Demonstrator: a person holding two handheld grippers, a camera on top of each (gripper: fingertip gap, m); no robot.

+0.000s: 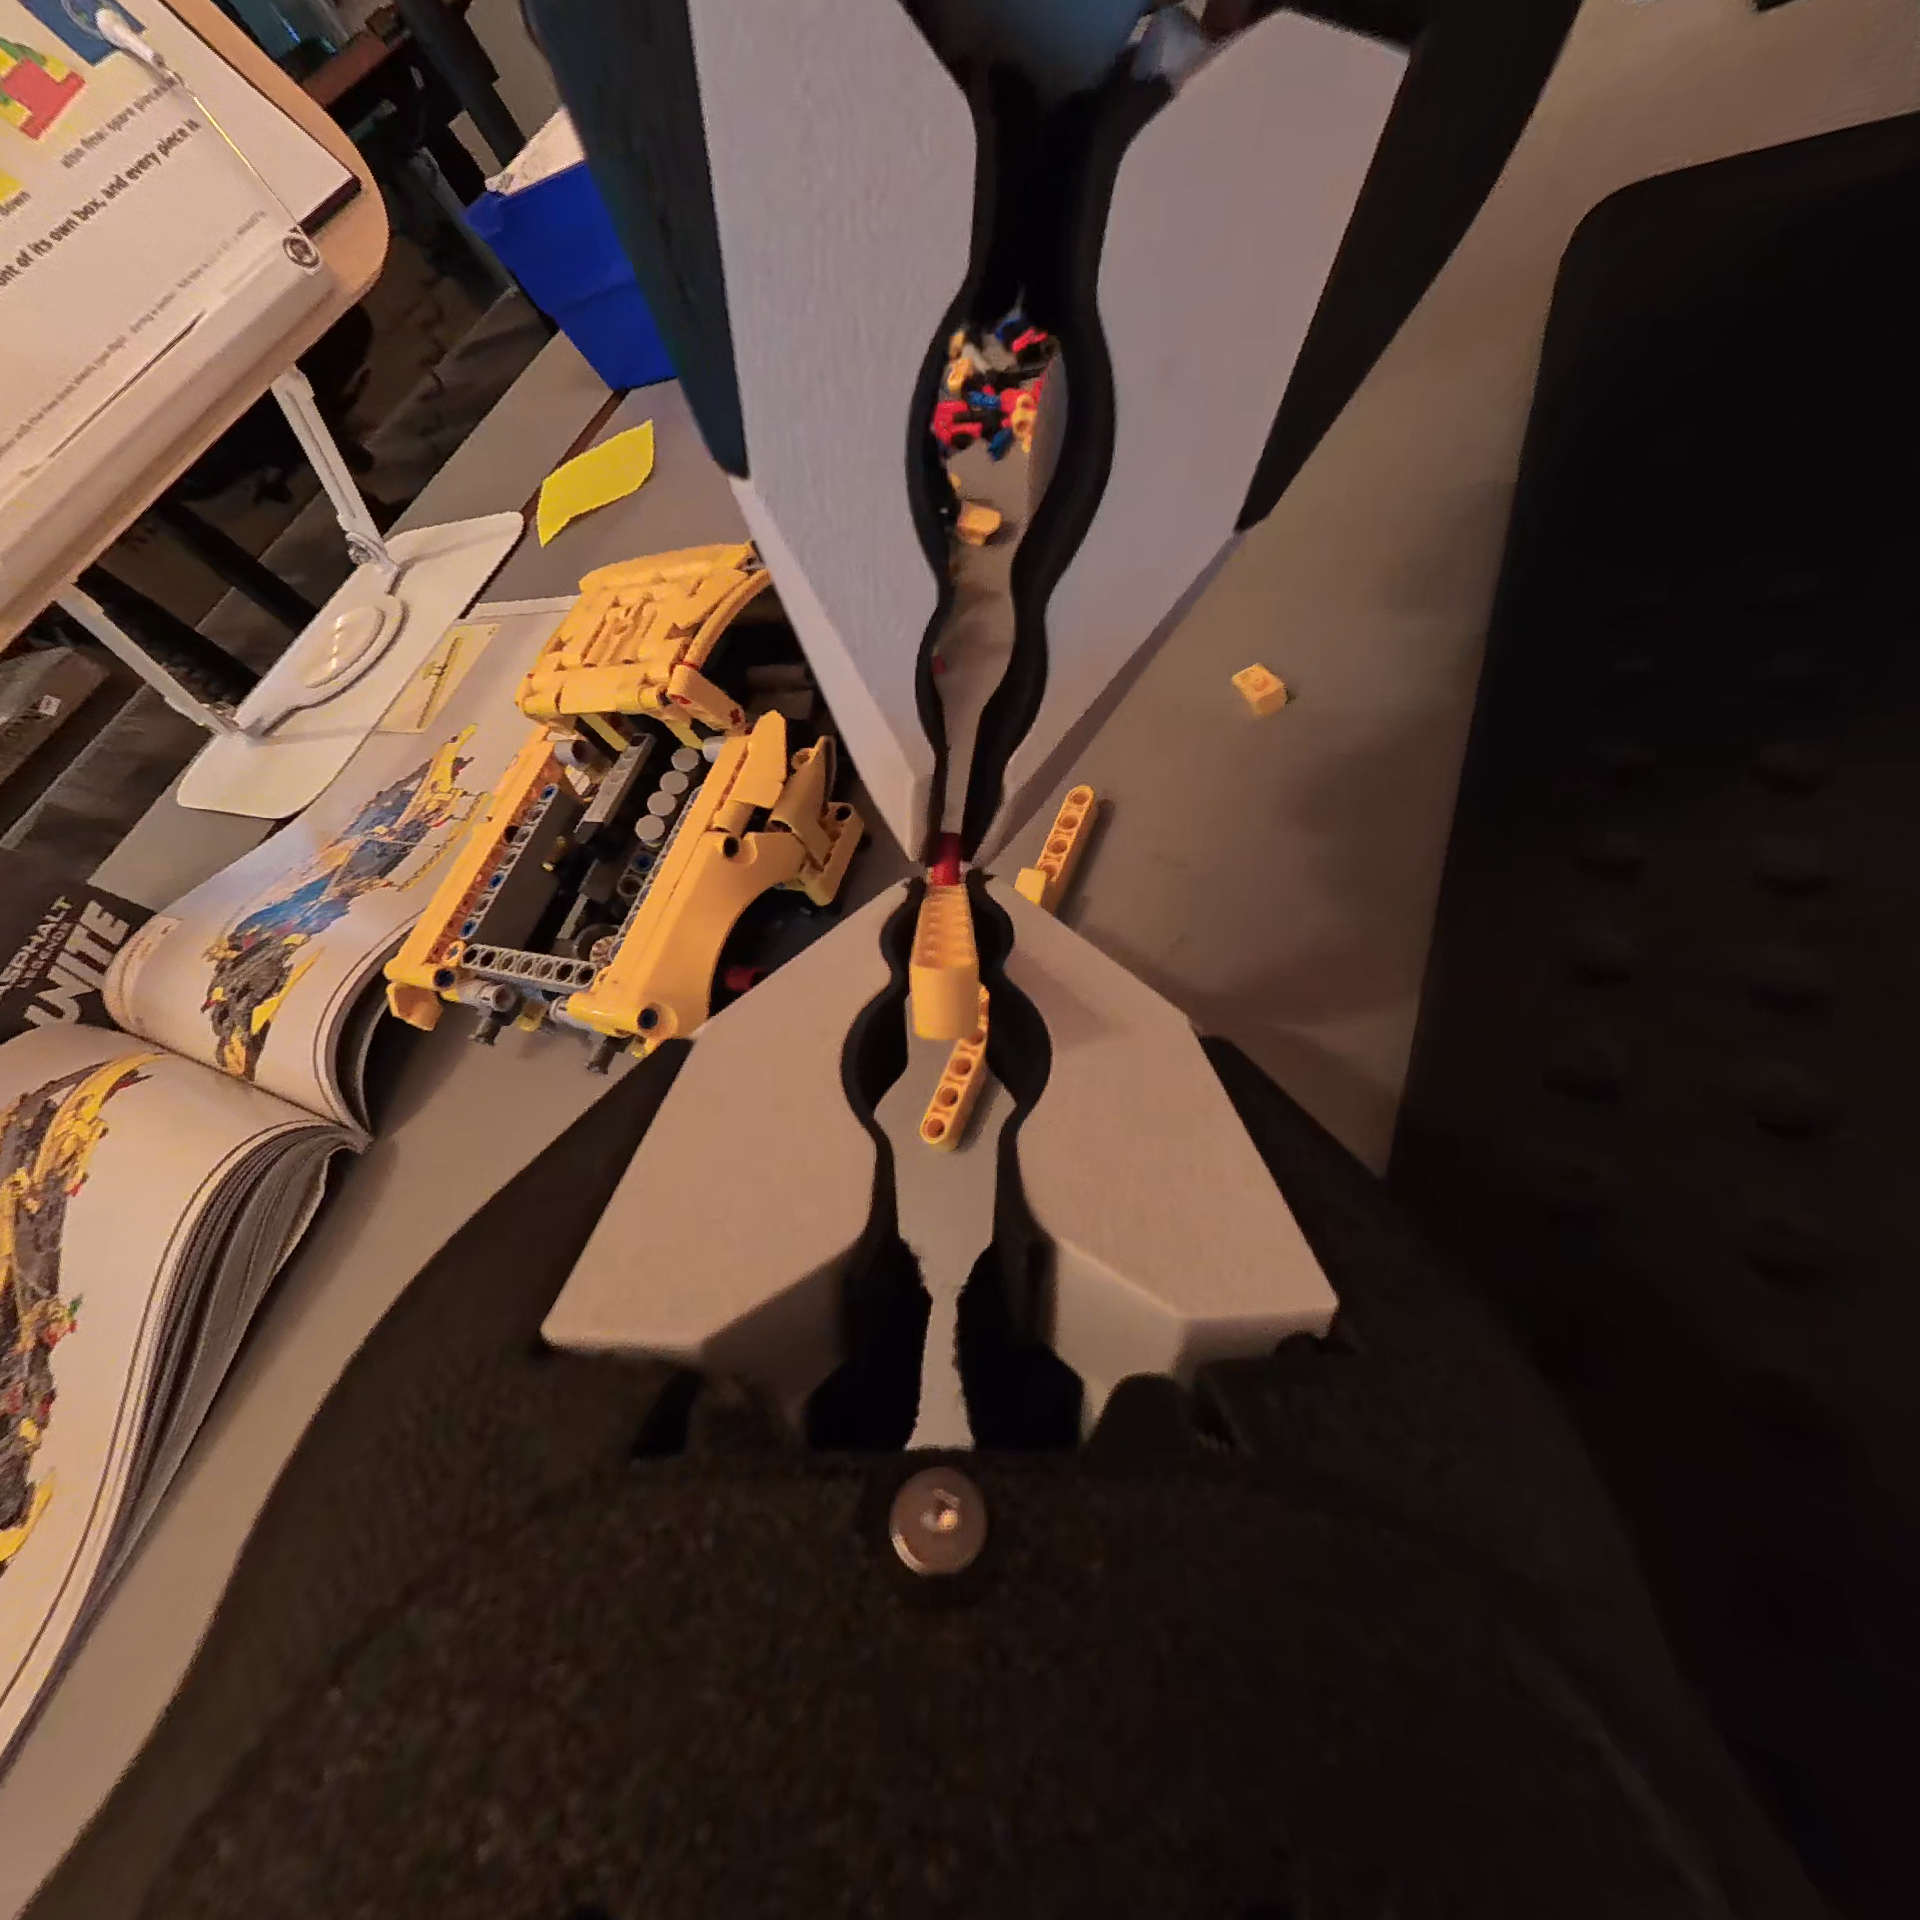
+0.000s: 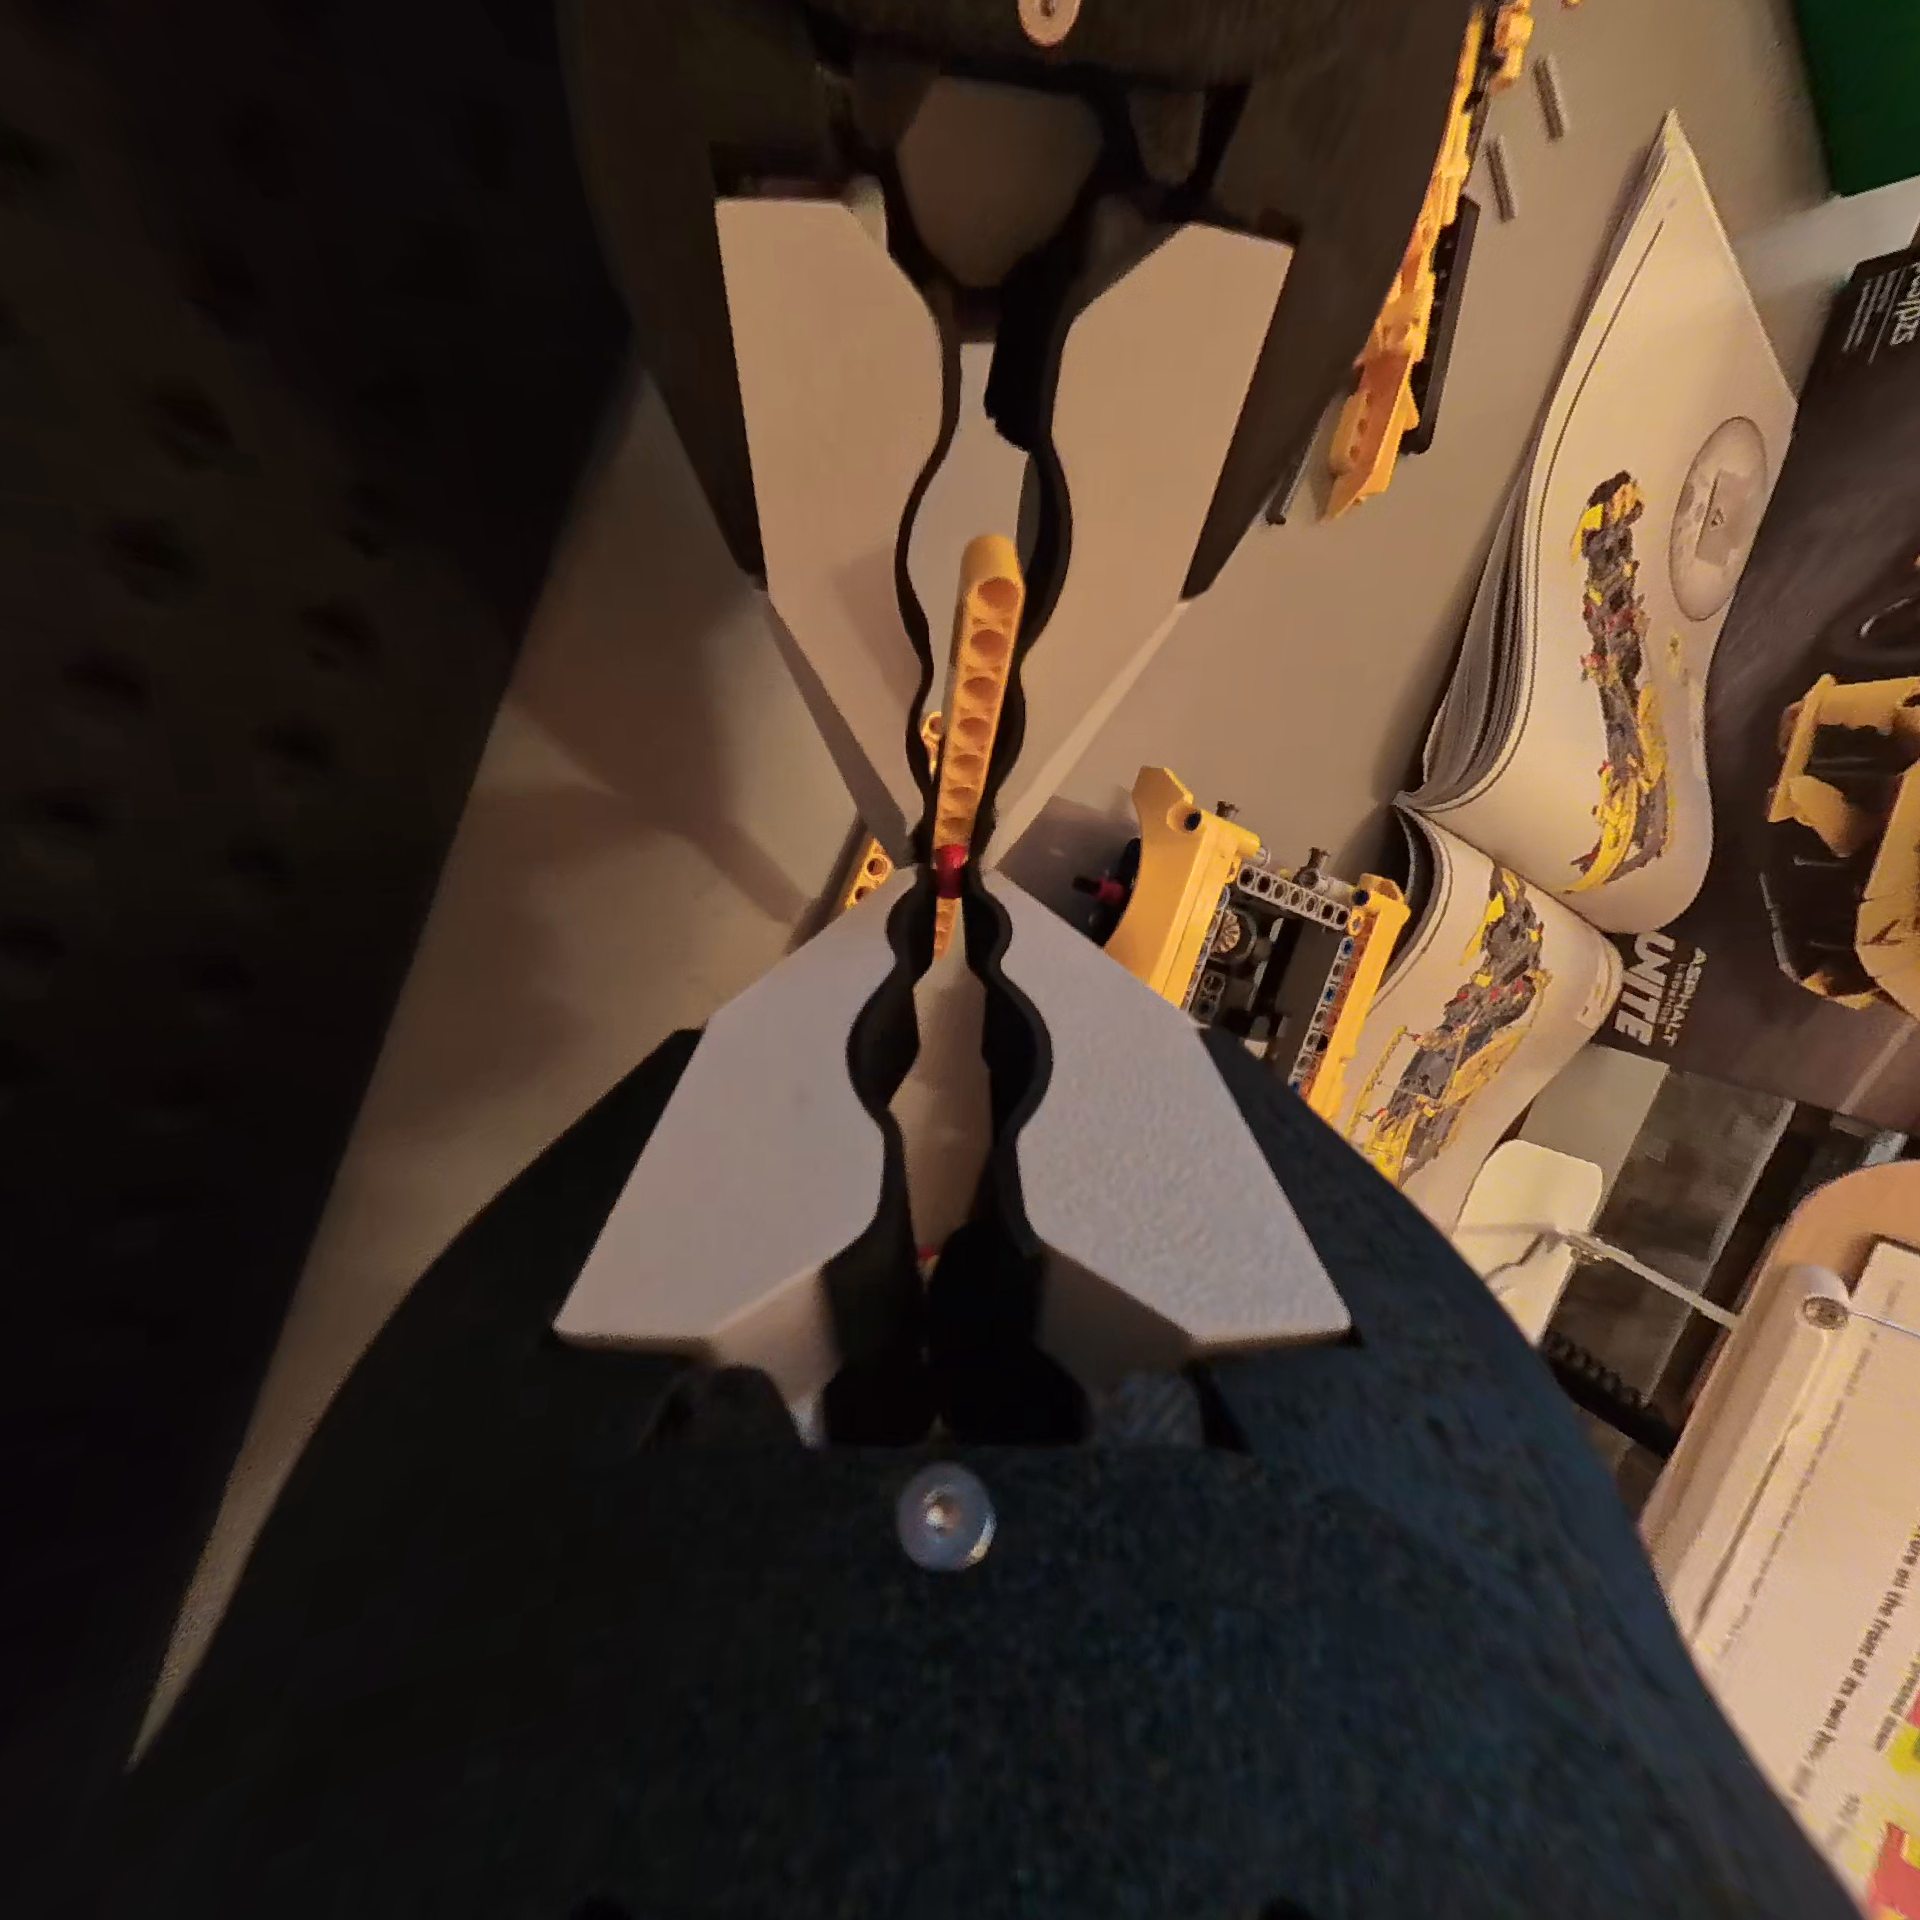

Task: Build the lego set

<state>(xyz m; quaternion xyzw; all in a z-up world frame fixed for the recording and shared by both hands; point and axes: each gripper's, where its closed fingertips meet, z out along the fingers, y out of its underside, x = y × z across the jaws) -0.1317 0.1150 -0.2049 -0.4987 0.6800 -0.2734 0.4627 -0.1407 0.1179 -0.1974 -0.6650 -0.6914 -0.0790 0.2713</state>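
Left gripper (image 1: pixel 948 894) jaws closed on yellow beam (image 1: pixel 943 977), long axis running back between them. Right gripper (image 2: pixel 948 883) tip-to-tip opposite, pinching red pin (image 2: pixel 948 868) at beam's end.

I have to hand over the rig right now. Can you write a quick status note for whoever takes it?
Left gripper: shut on the yellow beam.
Right gripper: shut on a small red pin, tip to tip with the left, at the beam's end.
The part-built yellow car sits on the table beside the open instruction book; another yellow beam and a small yellow piece lie loose.
Done: chassis partly built. Left: seat the pin, fit the beam, continue.
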